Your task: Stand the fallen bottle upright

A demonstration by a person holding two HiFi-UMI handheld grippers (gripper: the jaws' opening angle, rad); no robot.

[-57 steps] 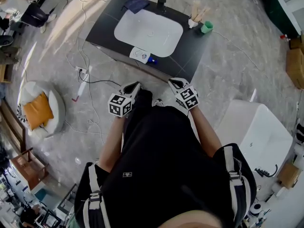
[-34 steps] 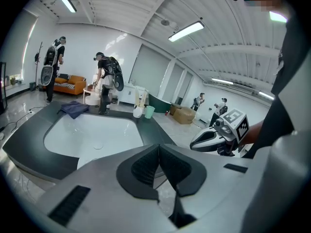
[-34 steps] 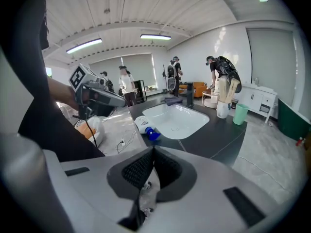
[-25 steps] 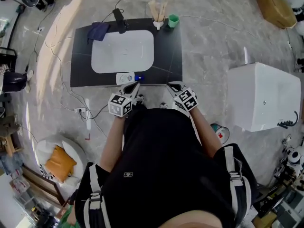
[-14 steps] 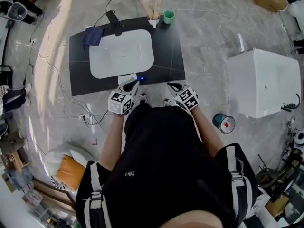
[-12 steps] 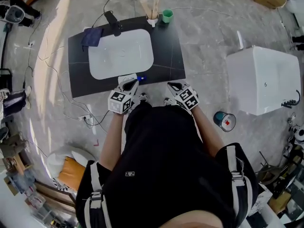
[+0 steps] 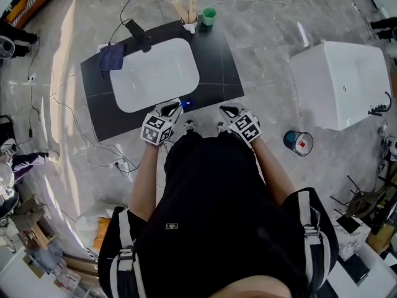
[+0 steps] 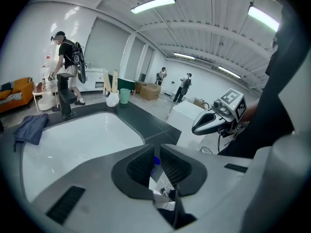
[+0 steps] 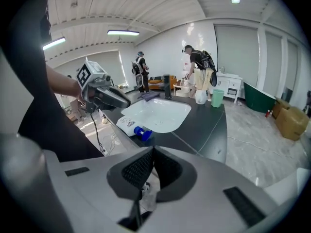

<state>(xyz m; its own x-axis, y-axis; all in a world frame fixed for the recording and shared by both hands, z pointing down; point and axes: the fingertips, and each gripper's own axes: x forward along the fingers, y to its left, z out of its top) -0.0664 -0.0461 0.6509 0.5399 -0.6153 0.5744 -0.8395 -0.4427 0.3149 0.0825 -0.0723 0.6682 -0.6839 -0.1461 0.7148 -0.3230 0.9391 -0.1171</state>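
1. The fallen bottle [image 9: 130, 125] lies on its side on the near strip of the bench [image 7: 220, 67], between the basin [image 7: 155, 73] and the bench's near edge, with its blue cap [image 9: 142, 133] towards the right.
2. The left gripper [image 8: 155, 148] has its fingers pressed together with nothing held; only a sliver of the blue cap shows past them. The right gripper [image 9: 153, 149] also has its fingers closed and empty. Both hang at the near edge, the left just beside the bottle and the right apart from it, further right.
3. Risk: closed fingers cannot take the bottle. If they arrive without spreading, they would likely nudge it instead of grasping it.
4. Risk: the body looks rounded, so a nudge could roll it far into the basin or near off the edge onto the floor.
5. Risk: the plastic looks smooth and glossy. A light pinch may slip as the bottle tilts up, and a grip too close to the cap may let the base swing.
6. Risk: set down on the basin's curved rim, the base would probably tip again.
7. Materials: the bottle is a white, labelled, squat plastic body. The bench is flat, dark and matt, and the basin is a glossy white rounded rectangle. The finger pads are black and ribbed.
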